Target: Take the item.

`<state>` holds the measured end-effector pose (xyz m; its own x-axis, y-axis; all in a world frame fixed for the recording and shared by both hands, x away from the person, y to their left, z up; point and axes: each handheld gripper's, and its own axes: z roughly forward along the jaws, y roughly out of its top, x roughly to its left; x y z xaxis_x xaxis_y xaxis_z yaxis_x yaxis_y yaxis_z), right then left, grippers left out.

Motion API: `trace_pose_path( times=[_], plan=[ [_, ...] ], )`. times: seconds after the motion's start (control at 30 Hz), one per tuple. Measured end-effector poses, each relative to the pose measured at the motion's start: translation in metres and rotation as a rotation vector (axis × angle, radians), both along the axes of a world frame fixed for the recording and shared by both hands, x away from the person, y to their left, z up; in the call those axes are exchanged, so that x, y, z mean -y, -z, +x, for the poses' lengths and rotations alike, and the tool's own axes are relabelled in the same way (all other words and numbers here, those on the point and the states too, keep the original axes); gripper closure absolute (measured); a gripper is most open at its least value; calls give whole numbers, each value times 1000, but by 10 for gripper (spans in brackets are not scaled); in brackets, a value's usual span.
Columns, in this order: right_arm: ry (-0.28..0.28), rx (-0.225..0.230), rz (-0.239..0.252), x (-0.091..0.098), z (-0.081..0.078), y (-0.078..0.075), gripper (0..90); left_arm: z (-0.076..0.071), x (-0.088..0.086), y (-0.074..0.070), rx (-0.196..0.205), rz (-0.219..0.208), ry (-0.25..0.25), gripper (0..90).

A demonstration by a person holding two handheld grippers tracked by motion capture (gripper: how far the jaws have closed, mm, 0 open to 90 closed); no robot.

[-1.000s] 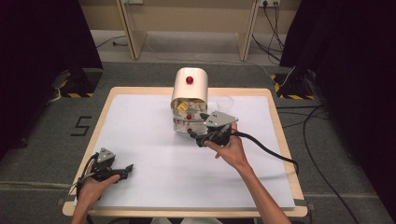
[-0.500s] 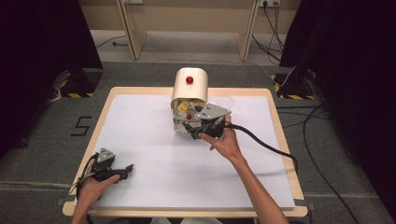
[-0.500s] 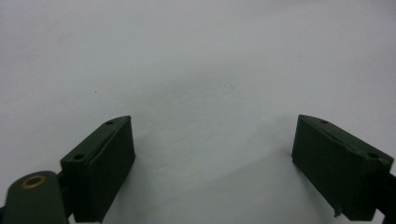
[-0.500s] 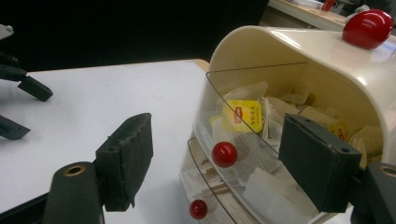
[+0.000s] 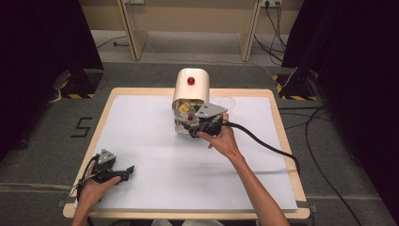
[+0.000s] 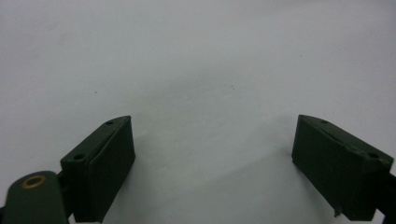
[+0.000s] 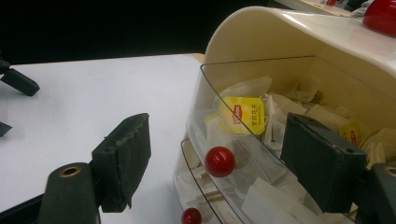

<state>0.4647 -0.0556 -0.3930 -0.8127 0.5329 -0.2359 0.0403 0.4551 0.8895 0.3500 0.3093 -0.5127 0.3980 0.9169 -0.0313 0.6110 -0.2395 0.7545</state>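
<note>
Fingers at the tea box door

Tea bags fill a cream box [image 5: 190, 92] with a round top. It stands at the far middle of the white worktop [image 5: 155, 155]. Its front has clear doors, and each door has a small red knob.

The right gripper [image 5: 194, 128] is up against the front of the box. In the right gripper view its fingers [image 7: 125, 158] are spread wide and pinch nothing. They have just opened a little more. The upper red knob [image 7: 219, 161] sits between the two fingers, a bit farther in, on the curved clear door [image 7: 243, 140]. One finger is out over the worktop. The other is in front of the door, so I cannot tell if it touches. A second red knob [image 7: 191, 216] is lower down. Behind the door you can see a yellow tea bag tag [image 7: 242, 115].

So the knob is straight ahead of the right fingers and very near. I think the next move is to slide forward a little and close on that knob, then pull the door open.

The left gripper [image 5: 123, 170] rests at the near left of the worktop, well apart from the box. Its fingers [image 6: 100, 168] are spread too, with bare white worktop between them. The right hand is much nearer to the box, so this job looks like one for the right hand.
</note>
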Motion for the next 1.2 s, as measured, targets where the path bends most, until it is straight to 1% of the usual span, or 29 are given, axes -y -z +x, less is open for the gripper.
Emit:
trace_pose_path(
  times=[0.17,0.27,0.37,0.43,0.47,0.5,0.53,0.57,0.77,0.87,0.97,1.07,1.2],
  plan=[
    [-2,-19,8,1,-2,-1,245,0,0,0,0,0,0,120],
    [-8,-20,7,1,-3,-1,243,0,0,0,0,-1,0,120],
    [-22,-25,-5,2,-7,-1,246,0,0,0,0,0,0,120],
    [-29,-31,-5,2,-11,-1,246,0,0,0,0,-1,0,120],
    [-29,-31,-5,2,-11,-1,246,0,0,0,0,-1,0,120],
    [-37,-28,-16,3,-15,-1,246,0,0,0,1,0,0,120],
    [-37,-28,-16,3,-15,-1,246,0,0,0,1,0,0,120],
    [-44,-29,-23,3,-18,-1,247,0,0,0,1,0,0,120],
    [-56,-23,-37,4,-27,0,250,0,0,0,1,0,0,120],
    [-60,-29,-34,4,-30,0,252,0,0,0,1,-1,0,121],
    [-67,-23,-41,4,-34,0,257,0,0,0,1,-1,0,120],
    [-68,-30,-39,5,-37,0,262,0,0,0,0,-1,0,121],
    [-82,-33,-49,5,-42,0,270,0,0,0,0,-1,0,121]
  ],
)
